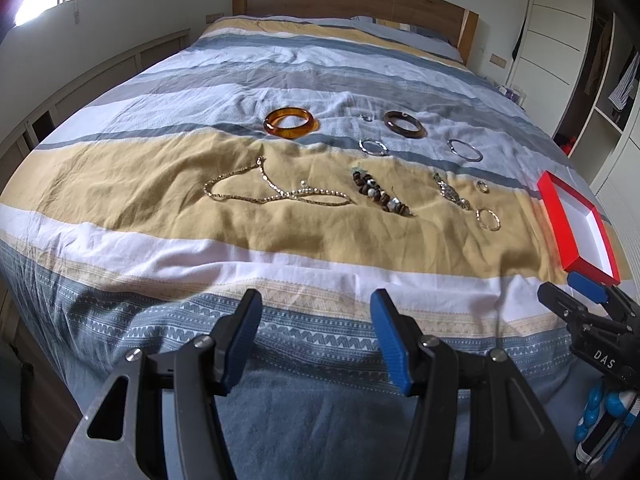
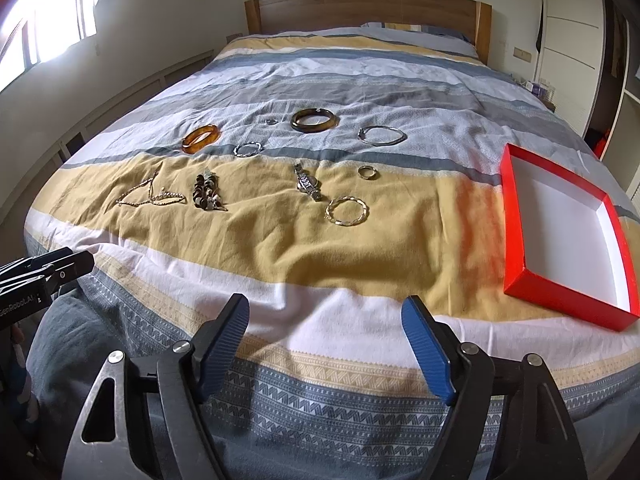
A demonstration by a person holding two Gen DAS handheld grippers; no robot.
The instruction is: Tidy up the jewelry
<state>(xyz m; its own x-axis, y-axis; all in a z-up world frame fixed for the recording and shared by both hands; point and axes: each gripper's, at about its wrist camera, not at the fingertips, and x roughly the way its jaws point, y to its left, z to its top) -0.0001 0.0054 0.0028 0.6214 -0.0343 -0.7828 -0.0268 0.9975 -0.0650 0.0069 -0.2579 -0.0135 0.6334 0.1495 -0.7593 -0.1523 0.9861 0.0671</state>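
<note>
Jewelry lies spread on the striped bedspread (image 1: 120,168): an amber bangle (image 1: 291,122), a dark brown bangle (image 1: 405,124), two silver bangles (image 1: 374,147) (image 1: 465,149), a gold chain necklace (image 1: 276,190), a brown bead bracelet (image 1: 380,196), a silver watch (image 2: 307,182), a small ring (image 2: 367,172) and a twisted gold bangle (image 2: 346,211). An empty red box (image 2: 564,232) with a white inside sits at the right. My left gripper (image 1: 316,340) and right gripper (image 2: 324,344) are both open and empty, above the bed's near edge.
A wooden headboard (image 2: 368,8) stands at the far end. A white wardrobe (image 2: 572,36) and open shelves are on the right, a low white shelf unit (image 1: 92,80) on the left under a window. The right gripper shows in the left wrist view (image 1: 592,312).
</note>
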